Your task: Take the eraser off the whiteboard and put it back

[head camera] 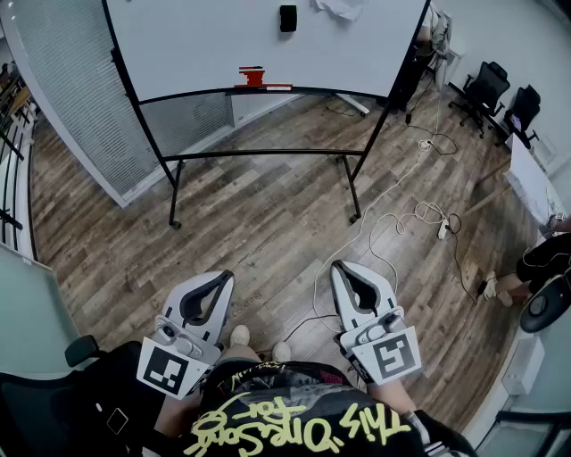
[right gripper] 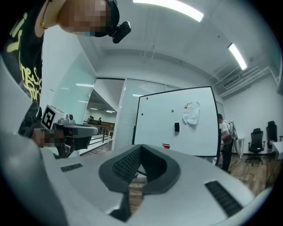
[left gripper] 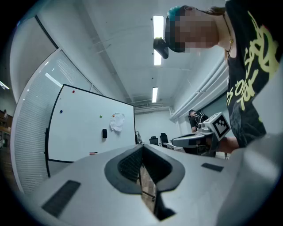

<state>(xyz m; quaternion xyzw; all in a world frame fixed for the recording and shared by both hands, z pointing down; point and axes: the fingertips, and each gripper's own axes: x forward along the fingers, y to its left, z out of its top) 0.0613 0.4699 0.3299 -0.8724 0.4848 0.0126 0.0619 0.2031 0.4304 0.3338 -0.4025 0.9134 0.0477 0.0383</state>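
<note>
Wheeled whiteboard [head camera: 205,45] stands well ahead across the wood floor [head camera: 268,232]; left gripper [head camera: 223,278] and right gripper [head camera: 339,268] held low by the body, each with jaws together, nothing between them; small black eraser [head camera: 287,18] sits high on the board face, well apart from both. Likely light, stiff-bodied, magnet-held; pinch across its narrow sides, pull straight off.

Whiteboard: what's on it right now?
On the whiteboard: a black eraser, a crumpled white sheet, small dots. Red items lie on its tray. Anything behind it is hidden.
</note>
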